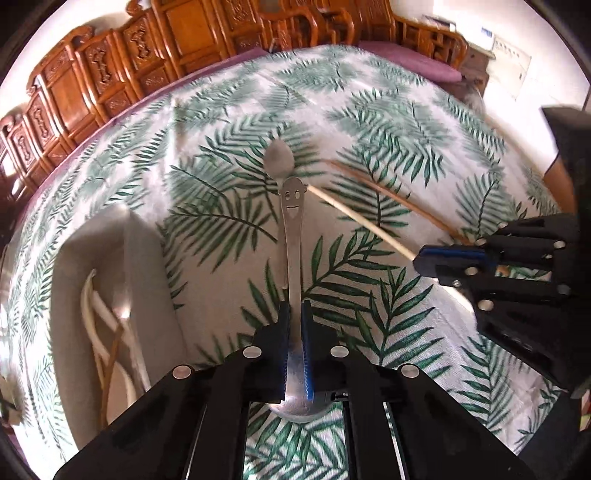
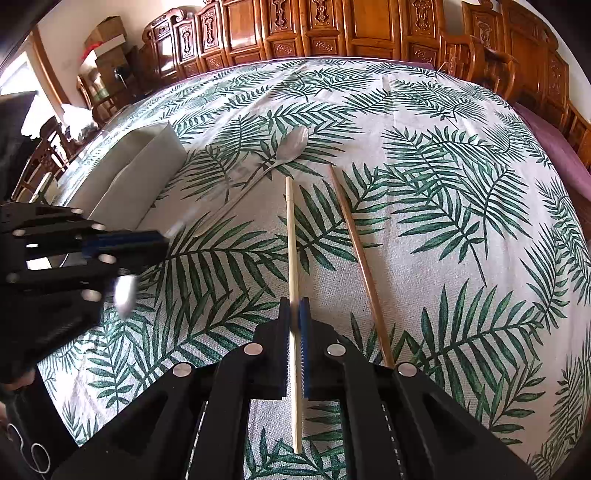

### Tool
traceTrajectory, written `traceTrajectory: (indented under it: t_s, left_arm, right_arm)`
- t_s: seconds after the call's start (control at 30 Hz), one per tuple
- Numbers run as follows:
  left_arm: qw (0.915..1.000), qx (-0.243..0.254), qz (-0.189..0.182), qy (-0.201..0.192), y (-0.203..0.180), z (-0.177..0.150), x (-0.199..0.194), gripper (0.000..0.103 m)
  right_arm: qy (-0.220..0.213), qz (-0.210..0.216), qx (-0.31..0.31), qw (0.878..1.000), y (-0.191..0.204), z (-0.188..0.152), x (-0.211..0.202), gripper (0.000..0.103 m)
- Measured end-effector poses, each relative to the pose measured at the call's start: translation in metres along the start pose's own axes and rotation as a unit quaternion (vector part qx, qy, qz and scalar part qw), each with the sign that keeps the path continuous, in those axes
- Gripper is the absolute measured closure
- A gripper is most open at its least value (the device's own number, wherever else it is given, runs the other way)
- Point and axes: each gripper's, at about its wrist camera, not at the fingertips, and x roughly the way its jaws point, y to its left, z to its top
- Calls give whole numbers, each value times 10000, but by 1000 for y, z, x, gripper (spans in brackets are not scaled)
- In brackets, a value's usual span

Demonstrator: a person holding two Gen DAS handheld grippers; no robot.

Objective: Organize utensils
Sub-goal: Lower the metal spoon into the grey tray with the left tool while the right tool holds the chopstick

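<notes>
My left gripper (image 1: 294,314) is shut on a steel spoon (image 1: 291,236) with a smiley face on its handle end, held above the cloth. Its blurred bowl shows in the right wrist view (image 2: 125,295). My right gripper (image 2: 294,312) is shut on a pale chopstick (image 2: 291,236), which points forward over the table. The right gripper also shows at the right of the left wrist view (image 1: 439,264). A brown chopstick (image 2: 358,254) lies on the cloth just right of it. Another steel spoon (image 2: 291,146) lies on the cloth further away.
A white open box (image 1: 110,280) holding white and brown utensils stands at the left; it also shows in the right wrist view (image 2: 144,166). The table wears a palm-leaf cloth (image 2: 461,240). Carved wooden chairs (image 2: 332,29) line the far edge.
</notes>
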Motion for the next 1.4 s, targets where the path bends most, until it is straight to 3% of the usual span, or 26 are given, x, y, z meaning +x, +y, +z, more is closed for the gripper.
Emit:
traceTrajectory:
  t_s: [0.33,0.9,1.4]
  left_arm:
    - [9977,-280,-106,-602,23,-5,-59,97]
    - [9884,-732,96,-1323,65,-21,-135,97]
    - [9867,-1110,296,-1153,113,-40,-112,97]
  right_arm:
    - [-333,-117,49,9994,13,17,-35,97]
    - [-864,-157,-187,9960,60,35,-110,97]
    - [-1017,19,-490,9936,109,48,-115,97]
